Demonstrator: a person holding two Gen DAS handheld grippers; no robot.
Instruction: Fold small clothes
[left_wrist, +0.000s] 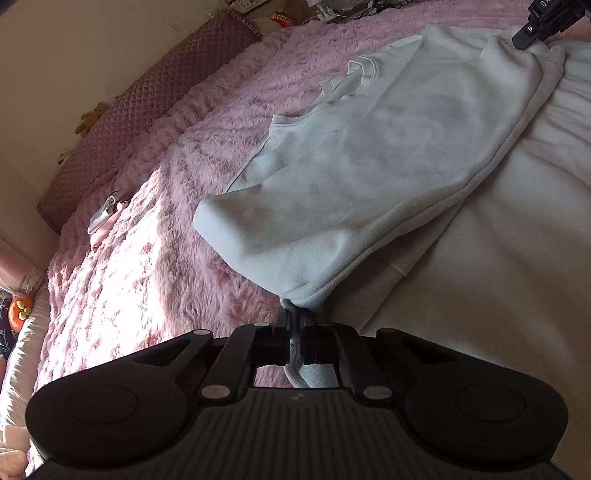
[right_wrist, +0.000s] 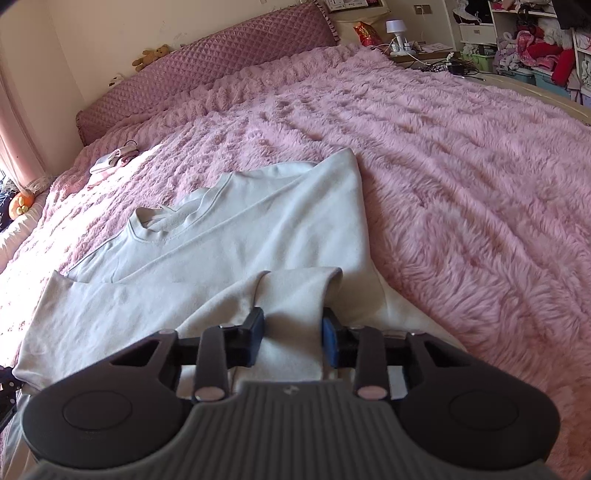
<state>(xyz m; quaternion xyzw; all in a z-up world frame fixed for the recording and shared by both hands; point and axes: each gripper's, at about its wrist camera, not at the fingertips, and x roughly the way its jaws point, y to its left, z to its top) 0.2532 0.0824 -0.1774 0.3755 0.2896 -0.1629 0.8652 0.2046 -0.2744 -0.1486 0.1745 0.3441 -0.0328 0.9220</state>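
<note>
Nearest, the left gripper (left_wrist: 295, 325) is clamped on a hem corner of the white sweatshirt (left_wrist: 369, 155), lifting that edge off the pink fur blanket (left_wrist: 147, 240), while the right gripper (right_wrist: 291, 332) has its blue pads (right_wrist: 330, 345) set apart with a thick fold of the same sweatshirt between them; whether they press it cannot be told. Only partial lettering shows on the right gripper at the left view's top corner, cut off and unreadable. Farther off lie a small pale garment (right_wrist: 110, 160), a quilted headboard (right_wrist: 221, 59), a teddy bear (right_wrist: 151, 55), a red snack bag (right_wrist: 365, 33) with illegible print, and cluttered shelves (right_wrist: 535, 48).
</note>
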